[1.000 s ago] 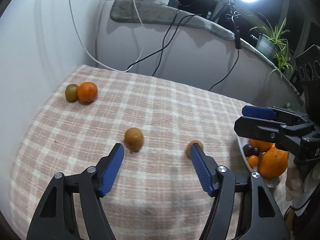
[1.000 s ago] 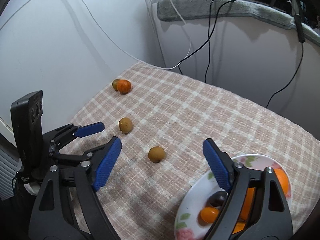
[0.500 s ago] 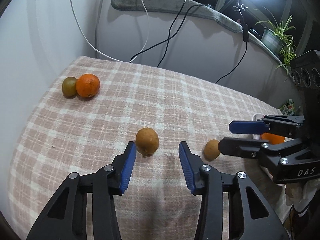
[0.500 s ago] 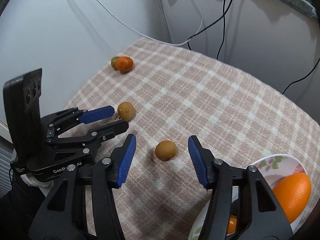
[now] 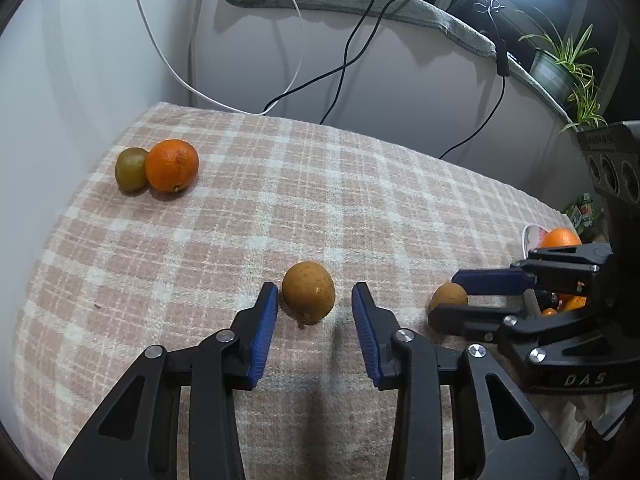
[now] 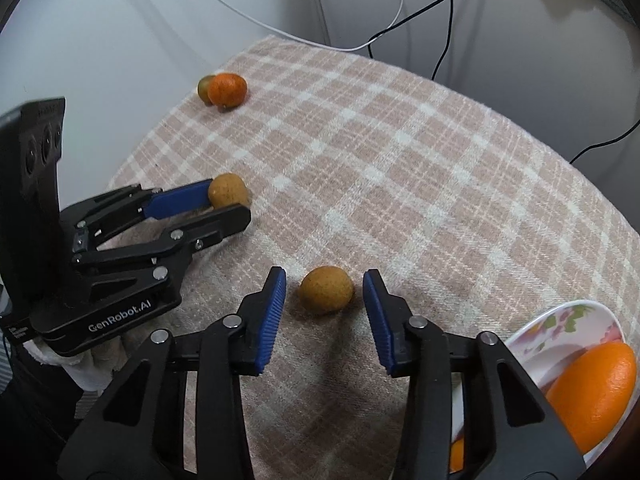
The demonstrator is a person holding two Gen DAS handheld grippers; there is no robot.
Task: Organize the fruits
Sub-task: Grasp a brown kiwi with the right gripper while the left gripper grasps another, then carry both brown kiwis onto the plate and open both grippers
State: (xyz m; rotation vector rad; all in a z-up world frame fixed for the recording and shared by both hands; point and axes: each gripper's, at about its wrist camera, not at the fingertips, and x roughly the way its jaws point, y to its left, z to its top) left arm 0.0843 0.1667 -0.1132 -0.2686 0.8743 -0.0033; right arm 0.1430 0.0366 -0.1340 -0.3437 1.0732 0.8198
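Fruits, loose, four on pink-and-cream checked cloth (image 5: pixel 280 200); others already gathered in white floral-rimmed plate (image 6: pixel 560 320) at right edge.

Item 1: brown-skinned oval fruit, left (image 5: pixel 308 297). Lies dead ahead of left gripper (image 5: pixel 315 300), bracketed by blue ribbed pads (image 5: pixel 264 332); long axis tilted, stem nub toward the near side. Jaws narrow and closing, slim gap visible on each flank, pads not yet pressing. Seen from right wrist view as same fruit at tip of the blue pad, resting on cloth.

Item 2: brown-skinned round-oval fruit, right (image 6: pixel 327 290). Lies straight ahead of right gripper (image 6: pixel 325 300), centred between its pads, long axis roughly across the jaws. Jaws narrow and closing, gap on both sides, no contact seen. Nearer to plate than item 1.

Item 3: bright orange mandarin (image 5: pixel 172 165), far left corner of cloth, touching item 4.

Item 4: dull green round fruit (image 5: pixel 130 170), just left of mandarin, partly hidden behind it in right wrist view.

Item 5: large orange (image 6: pixel 592 392) resting in plate, with smaller dark and orange fruits beside it.

Judgement: each gripper nearer its own brown fruit; both aligned, closure alone needed to seat pads. Risk: round fruit rolling out forward if pads meet off-centre. Far pair well apart from both grippers, left one nearer.
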